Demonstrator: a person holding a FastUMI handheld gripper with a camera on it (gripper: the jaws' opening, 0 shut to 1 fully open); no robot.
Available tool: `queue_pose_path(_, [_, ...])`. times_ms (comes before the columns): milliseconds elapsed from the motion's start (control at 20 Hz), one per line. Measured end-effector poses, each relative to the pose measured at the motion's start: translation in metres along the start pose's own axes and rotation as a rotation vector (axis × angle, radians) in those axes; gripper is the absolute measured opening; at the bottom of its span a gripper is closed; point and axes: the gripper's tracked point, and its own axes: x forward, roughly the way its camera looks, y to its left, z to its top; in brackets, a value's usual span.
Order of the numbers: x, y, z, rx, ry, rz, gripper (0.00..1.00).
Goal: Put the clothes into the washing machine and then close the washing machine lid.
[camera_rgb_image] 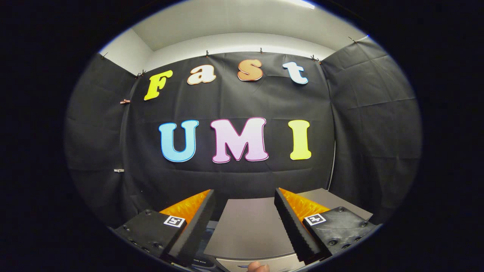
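Gripper (pixel 245 196) fingers spread, empty, held above the washing machine lid (pixel 249 230), a flat grey panel between and beyond them, judged stiff, smooth, best pushed by its near edge; clothes cannot be located.

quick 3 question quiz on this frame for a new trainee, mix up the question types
1. True or false: the gripper has its jaws shut on a piece of clothing.
2. Multiple choice: what lies between and beyond the jaws? A) a red basket B) a flat grey panel of the washing machine C) a stack of plates
3. Short answer: what pokes into view at the bottom, just below the grey panel, between the jaws?

Key
1. False: the jaws stand open with nothing between them.
2. B
3. A fingertip of a person.
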Motion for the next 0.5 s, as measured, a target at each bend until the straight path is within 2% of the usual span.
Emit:
queue_pose_path(250, [0.003, -0.004, -0.012, -0.008, 0.021, -0.006, 0.99])
queue_pose_path(500, [0.008, 0.012, -0.031, -0.019, 0.051, 0.033, 0.99])
